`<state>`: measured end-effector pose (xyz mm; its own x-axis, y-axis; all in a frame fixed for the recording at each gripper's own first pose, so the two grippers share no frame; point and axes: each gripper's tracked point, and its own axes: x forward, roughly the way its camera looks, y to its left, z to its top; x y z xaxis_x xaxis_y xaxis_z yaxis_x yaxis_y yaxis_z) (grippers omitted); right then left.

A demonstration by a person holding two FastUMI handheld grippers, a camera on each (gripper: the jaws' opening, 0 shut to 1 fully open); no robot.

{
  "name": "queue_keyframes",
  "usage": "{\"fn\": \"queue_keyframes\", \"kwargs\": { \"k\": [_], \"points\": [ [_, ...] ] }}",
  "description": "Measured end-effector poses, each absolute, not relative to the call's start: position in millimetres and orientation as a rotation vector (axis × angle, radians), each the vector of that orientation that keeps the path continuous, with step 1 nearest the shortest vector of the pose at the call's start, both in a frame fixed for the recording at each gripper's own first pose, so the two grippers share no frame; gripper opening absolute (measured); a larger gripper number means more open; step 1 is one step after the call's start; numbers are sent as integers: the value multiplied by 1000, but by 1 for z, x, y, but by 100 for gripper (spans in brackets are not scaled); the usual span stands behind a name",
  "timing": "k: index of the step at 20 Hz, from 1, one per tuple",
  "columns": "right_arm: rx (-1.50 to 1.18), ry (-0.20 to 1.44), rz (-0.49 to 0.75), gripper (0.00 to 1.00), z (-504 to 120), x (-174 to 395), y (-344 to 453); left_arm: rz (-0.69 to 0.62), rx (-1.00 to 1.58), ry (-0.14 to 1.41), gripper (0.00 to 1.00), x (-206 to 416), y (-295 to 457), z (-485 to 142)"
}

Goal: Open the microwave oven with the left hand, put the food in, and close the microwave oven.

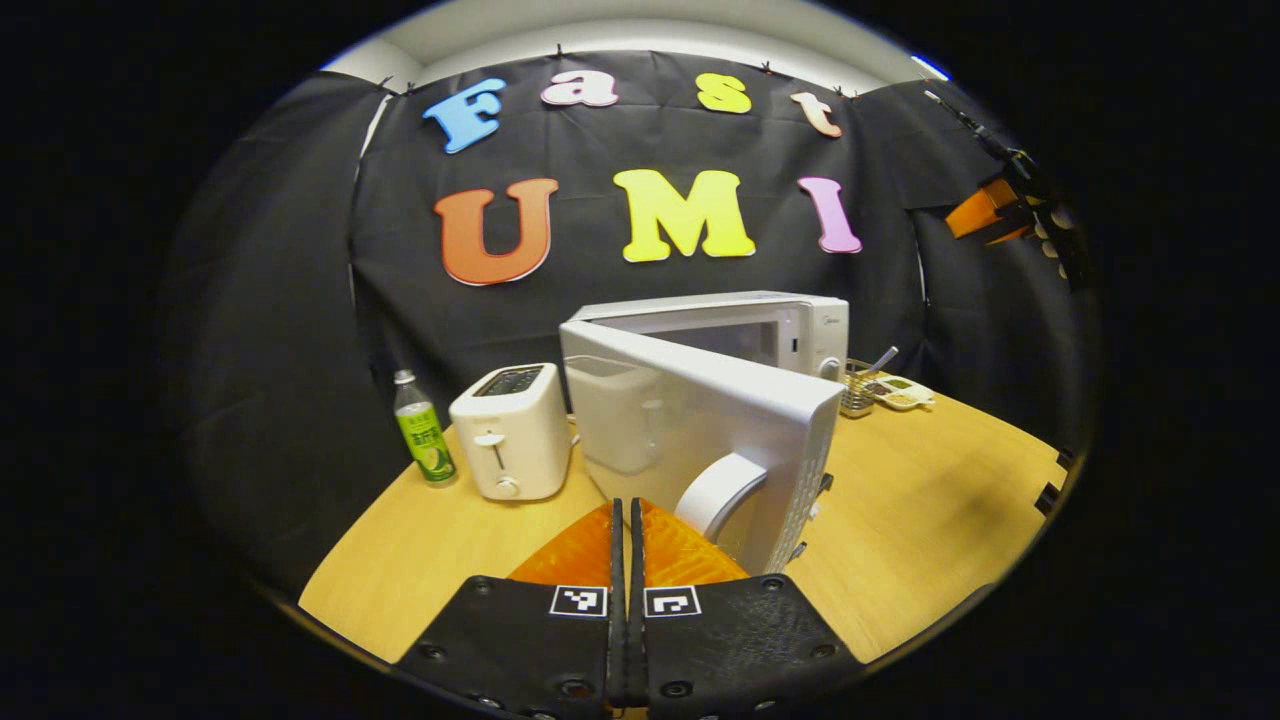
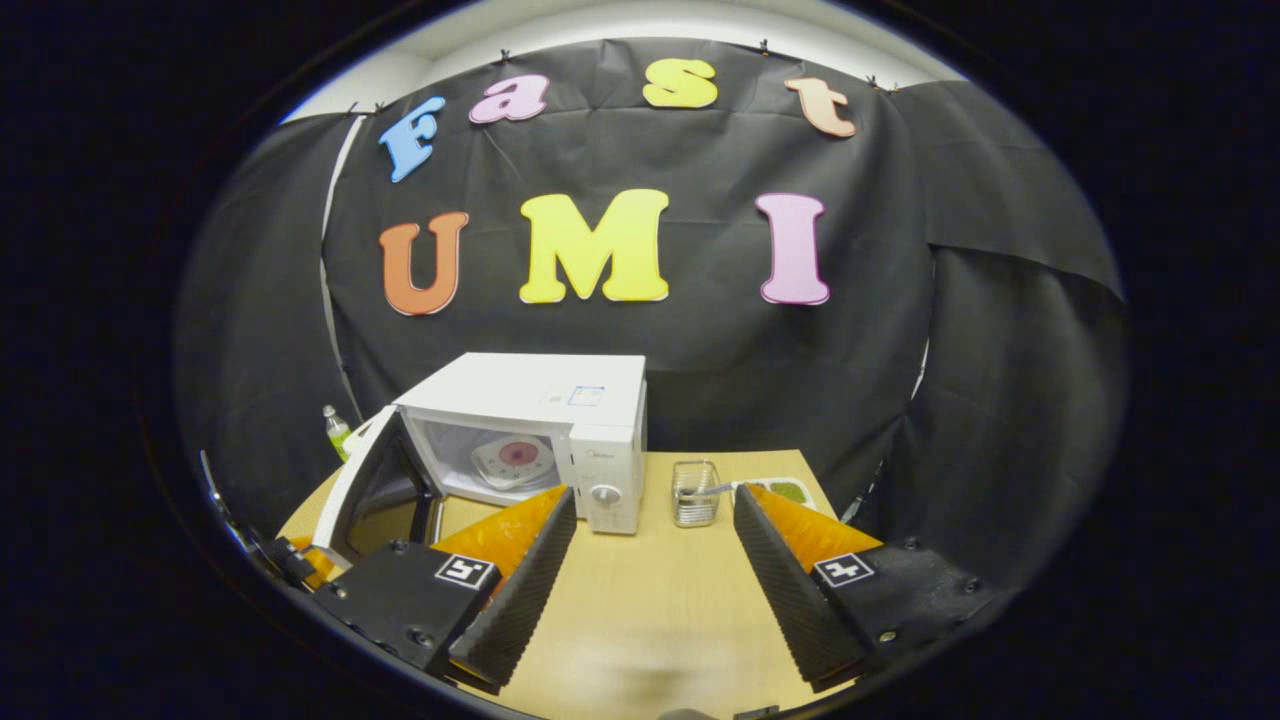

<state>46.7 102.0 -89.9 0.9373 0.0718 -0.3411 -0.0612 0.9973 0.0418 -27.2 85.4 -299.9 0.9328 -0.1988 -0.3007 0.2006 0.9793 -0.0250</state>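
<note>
The white microwave (image 1: 790, 330) stands at the back of the wooden table (image 1: 930, 500), its door (image 1: 690, 420) swung wide open toward me. My left gripper (image 1: 627, 507) is shut with nothing between its fingers, its tips just left of the door's curved white handle (image 1: 722, 492). In the right gripper view the microwave (image 2: 540, 395) shows its open cavity, where a white plate with something pink on it (image 2: 514, 459) lies. My right gripper (image 2: 652, 502) hangs open and empty above the table, in front of the microwave. The left gripper (image 2: 290, 560) sits low beside the open door (image 2: 375, 485).
A white toaster (image 1: 510, 430) and a green bottle (image 1: 424, 430) stand left of the microwave. Right of it are a wire basket (image 2: 695, 492) and a small tray with green food (image 2: 788, 490). The right gripper (image 1: 1005, 205) is raised at the far right.
</note>
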Motion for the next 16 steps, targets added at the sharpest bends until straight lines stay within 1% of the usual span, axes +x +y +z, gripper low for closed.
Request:
{"fn": "queue_keyframes", "kwargs": {
  "k": [4, 5, 7, 8, 16],
  "points": [
    [18, 355, 52, 92, -86, 43, 84, -285, -19, 266, 0, -4, 28, -291],
    [20, 354, 45, 100, -86, 43, 78, -297, -21, 256, 0, 4, 16, -289],
    [31, 352, 30, 100, -84, 42, 67, -330, -29, 239, 0, 20, -5, -284],
    [34, 355, 25, 92, -83, 42, 63, -339, -28, 228, 0, 30, -17, -282],
    [68, 386, -5, 92, -94, 57, 39, -377, -69, 210, 0, 114, -80, -280]
  ]
}}
